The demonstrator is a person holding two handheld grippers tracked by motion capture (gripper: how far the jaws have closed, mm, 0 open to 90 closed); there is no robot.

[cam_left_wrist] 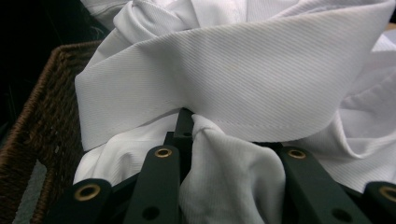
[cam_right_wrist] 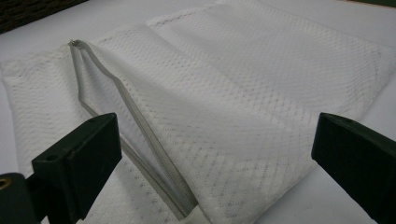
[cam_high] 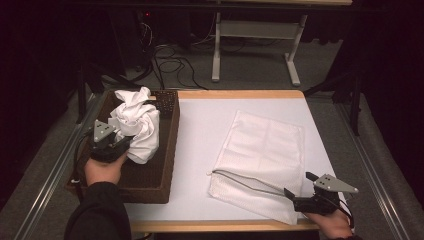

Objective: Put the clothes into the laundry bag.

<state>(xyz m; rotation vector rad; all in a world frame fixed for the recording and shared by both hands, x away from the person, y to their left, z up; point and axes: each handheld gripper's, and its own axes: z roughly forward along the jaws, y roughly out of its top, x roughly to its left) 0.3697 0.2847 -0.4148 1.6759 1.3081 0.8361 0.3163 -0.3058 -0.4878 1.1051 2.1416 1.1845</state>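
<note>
A person sits at a white table holding a two-jaw gripper in each hand. No brand, label or writing can be read on anything.

At the left of the table sits a dark woven basket. In it is a crumpled white cloth, bunched into a tall heap that rises above the rim. The left gripper is at the near side of the heap, its jaws pinched onto a fold of the cloth. In the left gripper view the fabric is squeezed between the black jaws, with a broad band of ribbed white material lying across above them and the basket's wall at the left.

On the right of the table lies a flat white mesh bag, its grey zipper open along the near edge. The right gripper rests near the bag's near right corner, jaws spread wide with nothing between them; the bag lies just beyond them.
</note>
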